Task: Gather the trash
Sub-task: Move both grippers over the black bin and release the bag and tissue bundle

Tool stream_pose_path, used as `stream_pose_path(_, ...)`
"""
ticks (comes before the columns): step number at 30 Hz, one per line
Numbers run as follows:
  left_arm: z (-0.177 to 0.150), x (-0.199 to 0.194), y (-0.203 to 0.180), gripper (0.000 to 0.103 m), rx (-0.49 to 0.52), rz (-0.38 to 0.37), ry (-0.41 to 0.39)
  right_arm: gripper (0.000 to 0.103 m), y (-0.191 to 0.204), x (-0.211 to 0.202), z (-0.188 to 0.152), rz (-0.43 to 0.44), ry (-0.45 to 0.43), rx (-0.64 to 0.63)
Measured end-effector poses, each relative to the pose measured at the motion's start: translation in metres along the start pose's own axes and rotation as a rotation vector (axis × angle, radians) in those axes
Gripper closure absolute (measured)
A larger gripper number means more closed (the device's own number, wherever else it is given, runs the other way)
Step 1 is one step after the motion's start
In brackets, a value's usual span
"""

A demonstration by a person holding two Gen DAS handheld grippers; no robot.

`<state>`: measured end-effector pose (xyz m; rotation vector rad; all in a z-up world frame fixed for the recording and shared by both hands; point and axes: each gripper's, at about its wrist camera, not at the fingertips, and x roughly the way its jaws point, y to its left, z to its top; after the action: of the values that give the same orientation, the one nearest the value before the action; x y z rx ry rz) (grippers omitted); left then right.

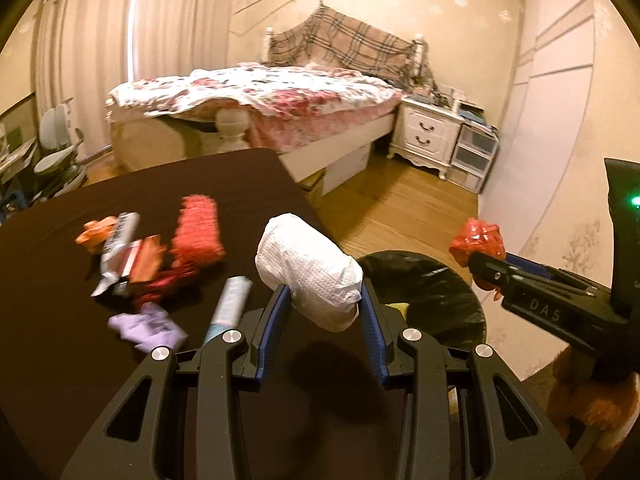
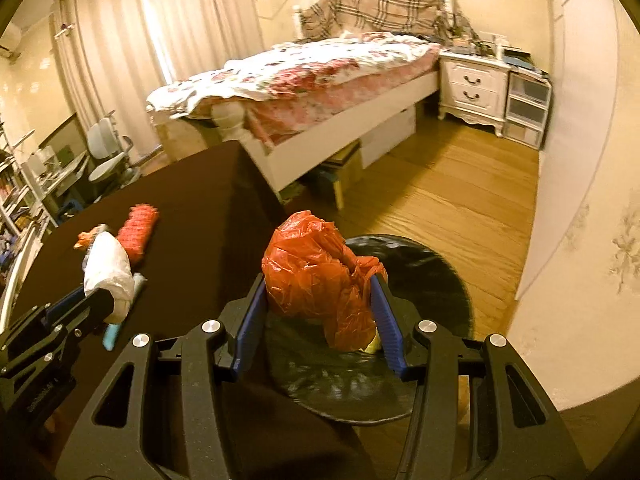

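My left gripper (image 1: 322, 300) is shut on a crumpled white paper towel (image 1: 308, 268) and holds it above the right edge of the dark table (image 1: 60, 360). My right gripper (image 2: 320, 292) is shut on a crumpled red plastic bag (image 2: 316, 272) and holds it over the black-lined trash bin (image 2: 424, 280). The bin also shows in the left wrist view (image 1: 432, 292), with the red bag (image 1: 478, 240) above its far side. Several wrappers lie on the table: a red pack (image 1: 198, 232), an orange wrapper (image 1: 96, 234), a silver wrapper (image 1: 116, 252), a purple wrapper (image 1: 146, 326) and a white tube (image 1: 230, 310).
The bin stands on the wood floor (image 2: 460, 192) just right of the table. A bed (image 1: 256, 100) with a floral cover lies beyond, with a white nightstand (image 1: 428, 132) beside it. A wall (image 2: 580, 240) is close on the right. A chair (image 1: 60, 148) stands far left.
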<state>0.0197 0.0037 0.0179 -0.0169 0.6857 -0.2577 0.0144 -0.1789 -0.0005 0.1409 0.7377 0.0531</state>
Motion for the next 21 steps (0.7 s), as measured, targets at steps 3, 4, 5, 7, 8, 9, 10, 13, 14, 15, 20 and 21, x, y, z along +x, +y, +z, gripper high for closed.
stream_pose_path(3,0.003,0.014,-0.013,0.065,0.025,-0.009,0.010,0.053,-0.011,0.005,0.000,-0.010,0.007,0.014)
stream_pose_path(4,0.003,0.017,-0.016,0.065,0.030,-0.012,0.013,0.053,-0.015,0.006,-0.001,-0.013,0.008,0.017)
stream_pose_path(5,0.003,0.018,-0.019,0.065,0.034,-0.014,0.015,0.053,-0.018,0.007,-0.001,-0.015,0.009,0.021)
stream_pose_path(7,0.004,0.025,-0.027,0.065,0.047,-0.017,0.025,0.053,-0.023,0.010,-0.001,-0.021,0.012,0.028)
stream_pose_path(8,0.005,0.029,-0.030,0.065,0.052,-0.021,0.029,0.053,-0.025,0.011,0.000,-0.022,0.013,0.030)
stream_pose_path(9,0.005,0.030,-0.034,0.065,0.055,-0.023,0.030,0.053,-0.027,0.012,0.000,-0.022,0.015,0.034)
stream_pose_path(10,0.007,0.033,-0.037,0.065,0.063,-0.024,0.032,0.053,-0.030,0.014,0.000,-0.021,0.017,0.038)
stream_pose_path(13,0.008,0.040,-0.047,0.065,0.078,-0.026,0.038,0.048,-0.036,0.017,0.001,-0.023,0.019,0.050)
stream_pose_path(14,0.009,0.042,-0.048,0.065,0.081,-0.025,0.041,0.043,-0.039,0.018,0.002,-0.025,0.019,0.058)
stream_pose_path(15,0.009,0.045,-0.050,0.064,0.085,-0.016,0.044,0.035,-0.042,0.018,0.002,-0.022,0.019,0.068)
stream_pose_path(20,0.008,0.048,-0.052,0.037,0.081,0.009,0.039,0.031,-0.055,0.016,0.002,-0.025,0.010,0.111)
stream_pose_path(21,0.007,0.048,-0.052,0.036,0.081,0.012,0.035,0.031,-0.058,0.015,0.002,-0.027,0.010,0.118)
